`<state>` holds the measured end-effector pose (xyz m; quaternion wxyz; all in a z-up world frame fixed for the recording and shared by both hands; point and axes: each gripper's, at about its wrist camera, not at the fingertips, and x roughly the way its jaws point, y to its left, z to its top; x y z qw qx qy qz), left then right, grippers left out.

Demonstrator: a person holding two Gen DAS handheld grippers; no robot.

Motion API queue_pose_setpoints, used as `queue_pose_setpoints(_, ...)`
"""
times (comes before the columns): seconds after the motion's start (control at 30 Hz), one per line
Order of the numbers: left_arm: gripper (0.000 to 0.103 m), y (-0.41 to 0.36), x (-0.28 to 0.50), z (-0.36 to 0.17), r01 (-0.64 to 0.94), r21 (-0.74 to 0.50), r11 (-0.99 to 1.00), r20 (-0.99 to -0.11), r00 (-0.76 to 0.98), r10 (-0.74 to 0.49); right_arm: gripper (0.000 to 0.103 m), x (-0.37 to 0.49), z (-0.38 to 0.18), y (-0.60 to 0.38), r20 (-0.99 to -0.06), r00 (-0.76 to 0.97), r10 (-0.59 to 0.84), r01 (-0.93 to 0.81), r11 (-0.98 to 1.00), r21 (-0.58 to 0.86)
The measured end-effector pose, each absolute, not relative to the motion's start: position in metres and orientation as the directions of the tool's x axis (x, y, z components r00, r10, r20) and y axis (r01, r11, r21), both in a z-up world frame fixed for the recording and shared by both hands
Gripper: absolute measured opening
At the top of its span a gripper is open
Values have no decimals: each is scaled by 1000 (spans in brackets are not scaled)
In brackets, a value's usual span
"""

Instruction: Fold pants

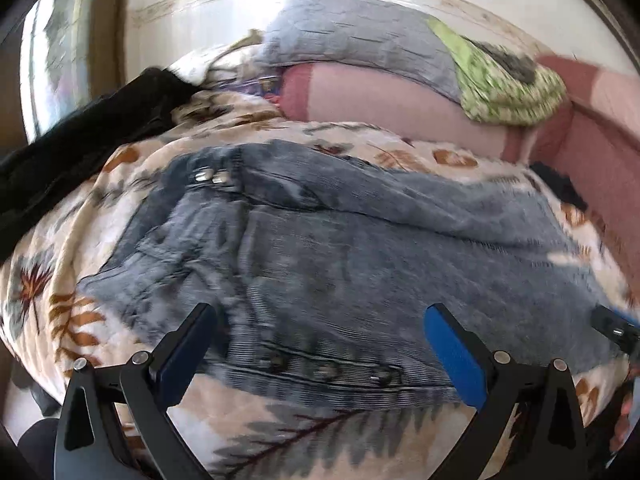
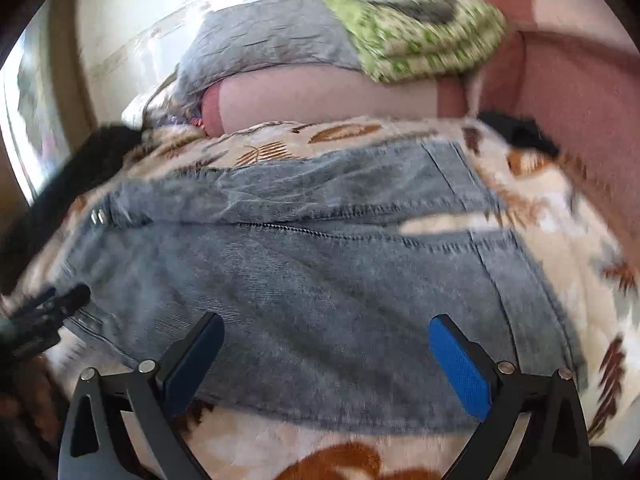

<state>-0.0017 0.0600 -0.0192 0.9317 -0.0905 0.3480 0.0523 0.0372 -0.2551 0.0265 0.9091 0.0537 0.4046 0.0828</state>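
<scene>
**Q:** Where do the jeans (image 1: 360, 248) lie?

**A:** Flat on a leaf-print blanket (image 1: 72, 280) that covers the bed. They appear folded in half, with two layers of pale blue denim one on the other. In the left wrist view two metal rivets (image 1: 210, 177) show at the far left of the denim, and a row of buttons (image 1: 328, 368) runs along the near edge. In the right wrist view the hems sit at the right, with a strip of blanket showing between them.

**Q:** How do the grippers stand?

**A:** The left gripper (image 1: 320, 344) has its fingers spread wide above the near edge of the jeans, and nothing is held between them. The right gripper (image 2: 326, 356) is likewise spread wide over the denim, holding nothing. Whether either set of fingertips touches the cloth cannot be told. Each gripper shows at the margin of the other's view, and both pictures are blurred.

**Q:** What surrounds the work area?

**A:** A dark garment (image 1: 80, 140) lies at the left edge of the blanket. Behind the jeans are a pink bolster (image 1: 380, 104), a grey pillow (image 1: 344, 32) above it, and a folded green-patterned cloth (image 1: 508, 84) at the right. A pink padded side panel (image 2: 580, 92) borders the bed on the right.
</scene>
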Motion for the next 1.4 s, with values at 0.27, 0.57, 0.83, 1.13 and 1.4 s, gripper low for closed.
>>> queue_pose_setpoints(0.27,103,145,-7,-38,-423,-292,858,-751,657,68,103,8,4,-381,-760,554,338,274,789,551)
queue_pose_setpoints(0.57,103,168,3,-53,-540,-297,788,-802,589,100,101,20,-2,-435,-735,584,345,422,644,638)
queue_pose_setpoints(0.83,103,162,22,-57,-546,-172,820,-836,521,172,48,35,3,-443,-811,536,234,433,748,502)
queue_pose_setpoints(1.13,67,163,28,-57,-545,-86,834,-840,490,233,18,40,38,-411,-841,538,62,287,924,252)
queue_pose_setpoints(1.4,35,171,33,-54,-511,-131,850,-828,528,189,16,58,106,-382,-747,663,-47,166,982,85)
